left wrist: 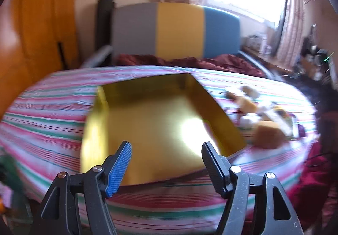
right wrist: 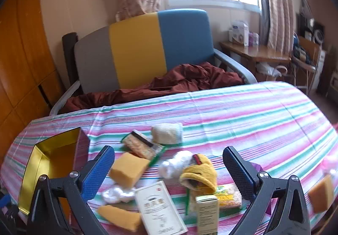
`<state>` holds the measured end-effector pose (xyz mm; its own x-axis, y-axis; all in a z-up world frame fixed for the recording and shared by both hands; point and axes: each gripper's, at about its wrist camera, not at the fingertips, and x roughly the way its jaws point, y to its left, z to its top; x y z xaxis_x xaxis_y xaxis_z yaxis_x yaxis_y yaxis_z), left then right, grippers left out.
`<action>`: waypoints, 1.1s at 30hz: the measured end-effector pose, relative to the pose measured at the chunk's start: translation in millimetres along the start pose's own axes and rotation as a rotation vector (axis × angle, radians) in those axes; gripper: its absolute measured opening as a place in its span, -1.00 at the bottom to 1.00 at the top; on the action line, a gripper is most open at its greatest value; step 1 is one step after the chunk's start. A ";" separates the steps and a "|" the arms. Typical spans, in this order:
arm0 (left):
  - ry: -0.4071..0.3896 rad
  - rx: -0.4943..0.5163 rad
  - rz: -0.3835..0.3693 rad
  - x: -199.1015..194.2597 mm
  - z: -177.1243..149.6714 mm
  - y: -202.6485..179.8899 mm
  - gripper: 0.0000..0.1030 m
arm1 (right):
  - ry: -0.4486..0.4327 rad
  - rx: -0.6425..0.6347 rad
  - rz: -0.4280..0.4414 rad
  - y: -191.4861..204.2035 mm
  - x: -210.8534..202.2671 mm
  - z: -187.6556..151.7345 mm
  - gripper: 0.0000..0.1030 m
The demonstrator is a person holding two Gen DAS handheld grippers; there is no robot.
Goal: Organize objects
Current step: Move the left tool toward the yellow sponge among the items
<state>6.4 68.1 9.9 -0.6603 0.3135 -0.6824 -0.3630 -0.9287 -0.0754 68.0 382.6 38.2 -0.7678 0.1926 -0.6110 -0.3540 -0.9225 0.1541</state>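
A gold open box (left wrist: 152, 121) lies on the striped table; it also shows at the left of the right wrist view (right wrist: 42, 163). My left gripper (left wrist: 166, 150) is open and empty over its near edge. My right gripper (right wrist: 169, 163) is open and empty above a pile: an orange sponge block (right wrist: 128, 168), a white carton (right wrist: 158, 209), a yellow plush toy (right wrist: 200, 173), snack packets (right wrist: 139, 146), white wrapped items (right wrist: 175, 163) and a small box (right wrist: 207, 211). The pile appears blurred at the right of the left view (left wrist: 266, 119).
The striped tablecloth (right wrist: 243, 112) covers the table. A grey, yellow and blue chair (right wrist: 143, 45) with a dark red blanket (right wrist: 186, 79) stands behind it. Another orange sponge (right wrist: 321, 195) lies at the right edge. A wooden side table (right wrist: 253, 53) stands by the window.
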 end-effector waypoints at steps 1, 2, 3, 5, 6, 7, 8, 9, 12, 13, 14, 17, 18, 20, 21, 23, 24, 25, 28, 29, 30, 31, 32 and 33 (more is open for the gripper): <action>0.012 0.009 -0.009 2.7 0.7 -5.4 0.35 | 0.010 0.037 0.002 -11.5 6.7 -2.0 1.00; 0.023 0.028 -0.013 5.8 1.2 -13.8 0.35 | 0.021 0.079 0.009 -21.5 11.8 -4.7 1.00; 0.023 0.049 -0.021 7.8 1.1 -21.5 0.35 | 0.043 0.129 0.018 -31.7 16.6 -7.3 1.00; 0.025 0.105 -0.088 13.3 4.8 -42.4 0.35 | 0.066 0.213 0.037 -46.7 21.5 -6.9 1.00; 0.031 0.112 -0.116 13.6 6.3 -46.0 0.35 | 0.058 0.230 0.042 -50.4 21.3 -6.2 1.00; 0.040 0.121 -0.156 17.0 10.2 -54.0 0.35 | 0.053 0.247 0.044 -54.2 20.3 -5.6 1.00; 0.050 0.133 -0.194 20.8 14.2 -63.3 0.35 | 0.056 0.261 0.049 -56.3 20.4 -5.8 1.00; 0.060 0.144 -0.212 26.1 17.9 -69.7 0.35 | 0.063 0.276 0.056 -58.2 22.1 -6.2 1.00; 0.117 0.191 -0.287 43.8 29.3 -99.5 0.35 | 0.068 0.303 0.067 -61.5 23.1 -5.4 1.00; 0.128 0.203 -0.301 48.0 30.8 -105.3 0.35 | 0.064 0.308 0.068 -61.5 22.6 -5.0 1.00; 0.145 0.222 -0.325 52.4 32.3 -116.6 0.35 | 0.062 0.313 0.072 -62.1 22.2 -4.5 1.00; 0.194 0.292 -0.376 68.8 31.9 -153.9 0.35 | 0.061 0.322 0.085 -65.5 21.3 -4.2 1.00; 0.206 0.309 -0.387 73.2 31.1 -162.8 0.35 | 0.060 0.325 0.088 -66.2 20.9 -4.3 1.00; 0.228 0.343 -0.382 85.4 27.6 -181.4 0.39 | 0.059 0.332 0.099 -66.9 20.3 -4.2 1.00; 0.241 0.353 -0.381 91.9 26.4 -187.7 0.44 | 0.058 0.335 0.104 -67.4 20.1 -4.1 1.00; 0.266 0.359 -0.380 102.2 25.0 -194.2 0.46 | 0.058 0.341 0.116 -68.1 19.9 -4.3 1.00; 0.275 0.360 -0.371 108.2 24.8 -198.9 0.46 | 0.060 0.343 0.121 -68.4 20.4 -3.8 1.00; 0.281 0.357 -0.364 111.8 25.0 -200.8 0.46 | 0.061 0.346 0.124 -69.0 20.6 -3.7 1.00; 0.298 0.343 -0.338 126.7 26.4 -206.4 0.46 | 0.060 0.356 0.141 -70.6 20.1 -3.9 1.00; 0.307 0.343 -0.326 133.0 26.3 -209.8 0.46 | 0.059 0.359 0.144 -70.9 19.9 -3.5 1.00; 0.309 0.340 -0.321 136.2 26.5 -211.1 0.47 | 0.059 0.363 0.147 -71.8 20.2 -3.4 1.00; 0.306 0.339 -0.314 138.1 27.1 -212.9 0.49 | 0.061 0.367 0.150 -72.4 20.7 -2.9 1.00; 0.303 0.336 -0.304 141.4 27.9 -214.0 0.53 | 0.064 0.370 0.154 -72.9 21.3 -2.9 1.00; 0.304 0.332 -0.297 143.7 27.9 -214.2 0.53 | 0.066 0.373 0.157 -73.6 21.7 -3.0 1.00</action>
<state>-29.1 317.6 -51.7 -0.2952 0.4363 -0.8500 -0.7261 -0.6807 -0.0972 79.1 453.7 11.2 -0.7964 0.0257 -0.6042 -0.4138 -0.7518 0.5134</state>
